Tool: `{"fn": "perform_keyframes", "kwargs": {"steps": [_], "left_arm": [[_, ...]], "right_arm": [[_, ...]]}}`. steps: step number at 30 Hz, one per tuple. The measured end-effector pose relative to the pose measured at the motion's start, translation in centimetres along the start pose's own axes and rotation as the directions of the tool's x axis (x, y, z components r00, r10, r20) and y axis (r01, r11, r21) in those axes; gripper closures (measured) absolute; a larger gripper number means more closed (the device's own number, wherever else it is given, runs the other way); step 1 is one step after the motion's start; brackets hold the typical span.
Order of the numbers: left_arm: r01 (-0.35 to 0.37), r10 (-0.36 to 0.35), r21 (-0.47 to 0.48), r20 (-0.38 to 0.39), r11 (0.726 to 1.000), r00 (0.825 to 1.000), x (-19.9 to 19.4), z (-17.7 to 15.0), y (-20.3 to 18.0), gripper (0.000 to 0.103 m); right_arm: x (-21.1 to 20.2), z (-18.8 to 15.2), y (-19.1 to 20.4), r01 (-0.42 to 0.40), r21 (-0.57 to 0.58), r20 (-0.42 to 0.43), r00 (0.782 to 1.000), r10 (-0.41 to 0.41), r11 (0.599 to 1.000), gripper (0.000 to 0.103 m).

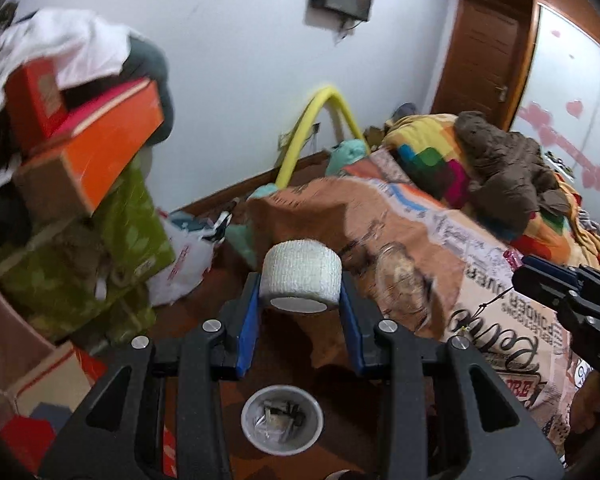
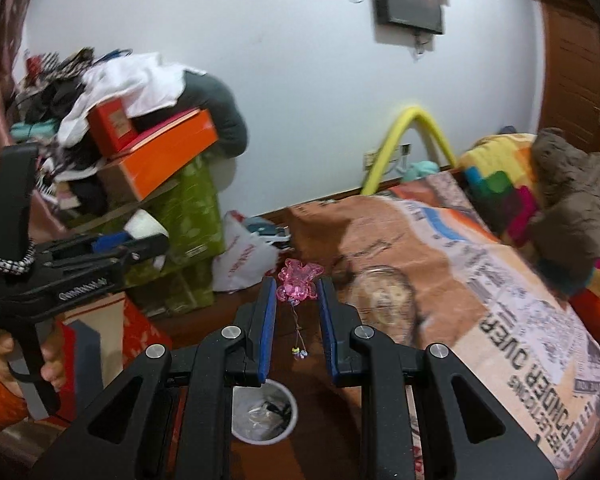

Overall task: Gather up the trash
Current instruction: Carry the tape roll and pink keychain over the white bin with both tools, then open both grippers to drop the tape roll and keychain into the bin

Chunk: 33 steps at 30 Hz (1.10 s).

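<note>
My left gripper (image 1: 300,286) is shut on a white roll of bandage tape (image 1: 301,278), held in the air above a round white trash bin (image 1: 282,424) on the floor. The bin holds a few dark scraps. My right gripper (image 2: 297,286) is shut on a pink clear plastic charm (image 2: 298,286) with a beaded string hanging below it, above the same bin (image 2: 263,412). The left gripper shows at the left of the right wrist view (image 2: 148,246); the right gripper shows at the right edge of the left wrist view (image 1: 540,276).
A bed with a printed brown cover (image 2: 480,280) fills the right side. A clear round lid-like item (image 2: 384,300) lies on its near corner. A pile of orange boxes and clothes (image 2: 156,160) stands left, with a white plastic bag (image 2: 240,260) on the floor.
</note>
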State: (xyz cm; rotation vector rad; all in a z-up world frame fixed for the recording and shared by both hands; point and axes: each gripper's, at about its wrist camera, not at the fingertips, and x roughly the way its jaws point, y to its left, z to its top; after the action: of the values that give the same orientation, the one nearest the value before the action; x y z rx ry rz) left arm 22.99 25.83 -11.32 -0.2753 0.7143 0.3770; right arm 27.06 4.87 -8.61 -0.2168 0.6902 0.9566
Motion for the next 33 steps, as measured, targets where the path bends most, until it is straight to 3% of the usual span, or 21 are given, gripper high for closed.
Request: {"fn": "perform_keyframes", "kwargs": {"steps": [9,16,22,33], "left_arm": [[-0.024,0.017,-0.074,-0.085,0.997,0.996,3.2,-5.0,4.6,0.066],[-0.049,0.039,-0.109,-0.095,0.993,0.995,4.9,-9.3,6.2,0.066],[-0.069,0.054,-0.113,-0.132,0.991,0.990,7.0,-13.8,6.6,0.066],[-0.032,-0.015,-0.156,-0.291,0.987,0.957,11.9,-19.9,6.8,0.066]], "right_arm": [[4.6,-2.2,3.1,-0.067,-0.027,-0.089,0.994,0.064,0.997,0.084],[9.2,-5.5,4.3,-0.081,-0.053,-0.199,0.978,0.068,0.995,0.084],[13.4,-8.9,4.6,-0.112,-0.048,-0.326,0.941,0.090,0.993,0.084],[19.1,-13.0,5.2,-0.179,-0.003,-0.493,0.856,0.154,0.984,0.084]]}}
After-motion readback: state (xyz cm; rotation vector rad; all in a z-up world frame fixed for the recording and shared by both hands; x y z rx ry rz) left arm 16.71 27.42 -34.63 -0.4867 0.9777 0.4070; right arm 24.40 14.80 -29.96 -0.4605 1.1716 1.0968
